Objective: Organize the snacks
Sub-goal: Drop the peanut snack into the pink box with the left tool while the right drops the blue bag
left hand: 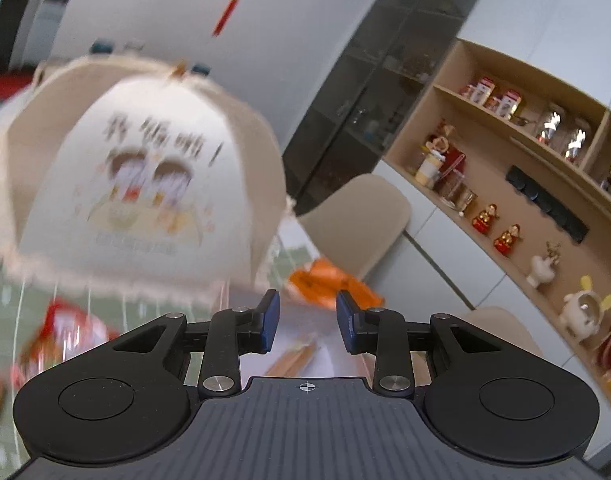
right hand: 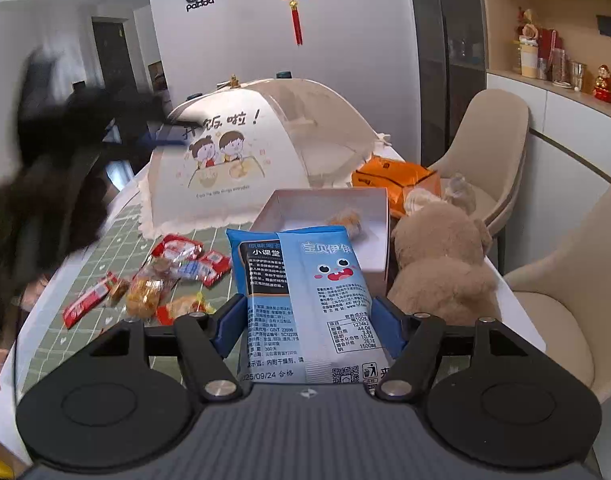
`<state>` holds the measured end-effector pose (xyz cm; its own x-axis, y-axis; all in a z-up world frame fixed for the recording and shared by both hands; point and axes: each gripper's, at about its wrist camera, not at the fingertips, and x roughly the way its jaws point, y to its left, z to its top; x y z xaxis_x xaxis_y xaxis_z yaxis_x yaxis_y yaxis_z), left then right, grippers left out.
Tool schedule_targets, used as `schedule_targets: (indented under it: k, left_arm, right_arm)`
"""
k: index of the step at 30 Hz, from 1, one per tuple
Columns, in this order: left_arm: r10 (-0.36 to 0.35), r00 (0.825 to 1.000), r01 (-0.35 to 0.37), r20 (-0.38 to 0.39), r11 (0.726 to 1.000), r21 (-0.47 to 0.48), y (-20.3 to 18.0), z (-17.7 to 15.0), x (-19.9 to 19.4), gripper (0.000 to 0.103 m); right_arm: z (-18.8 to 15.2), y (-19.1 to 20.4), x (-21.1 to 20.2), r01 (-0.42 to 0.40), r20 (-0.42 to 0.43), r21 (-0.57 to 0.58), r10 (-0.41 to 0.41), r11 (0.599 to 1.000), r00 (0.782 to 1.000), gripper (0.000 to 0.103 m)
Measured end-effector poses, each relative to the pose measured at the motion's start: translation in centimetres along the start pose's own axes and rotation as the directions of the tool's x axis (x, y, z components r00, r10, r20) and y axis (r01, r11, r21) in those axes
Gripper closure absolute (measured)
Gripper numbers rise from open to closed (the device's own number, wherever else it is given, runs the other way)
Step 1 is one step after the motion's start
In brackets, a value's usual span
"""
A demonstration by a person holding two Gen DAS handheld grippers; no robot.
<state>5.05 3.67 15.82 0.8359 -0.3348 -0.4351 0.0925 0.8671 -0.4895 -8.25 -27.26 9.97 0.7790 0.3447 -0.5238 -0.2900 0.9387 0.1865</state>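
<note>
My right gripper (right hand: 305,320) is shut on a blue snack packet (right hand: 305,300) and holds it upright above the table, just in front of a white open box (right hand: 369,208). One small wrapped snack (right hand: 347,218) lies inside the box. Several loose red and orange snack packets (right hand: 165,280) lie on the green grid mat to the left. My left gripper (left hand: 307,322) is open and empty, raised in the air near the food cover (left hand: 145,184); it shows as a dark blur in the right wrist view (right hand: 85,136).
A cream mesh food cover (right hand: 245,152) with a cartoon print stands at the table's middle. An orange packet (right hand: 397,180) lies behind the box. A brown plush bear (right hand: 441,268) sits right of the box. Beige chairs (right hand: 497,148) stand at the right, shelves beyond.
</note>
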Motion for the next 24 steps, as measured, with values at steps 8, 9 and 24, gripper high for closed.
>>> schedule_targets:
  k: [8,9,24]
  left_arm:
    - [0.050,0.997,-0.055,-0.051,0.995,-0.081,3.7,-6.9,-6.7,0.068]
    - [0.073,0.996,-0.078,-0.054,0.993,-0.092,4.8,-7.3,-7.8,0.068]
    - [0.499,0.854,-0.520,-0.144,0.817,-0.251,20.2,-10.3,-16.7,0.068]
  right_arm:
    - [10.5,0.1,10.0,-0.004,0.012,-0.012,0.005,1.000,1.000,0.026]
    - [11.6,0.2,11.8,-0.023,-0.021,-0.015,0.023,1.000,1.000,0.026]
    - [1.2,9.3,16.5,-0.144,-0.202,-0.282,0.089,0.948,0.975,0.025]
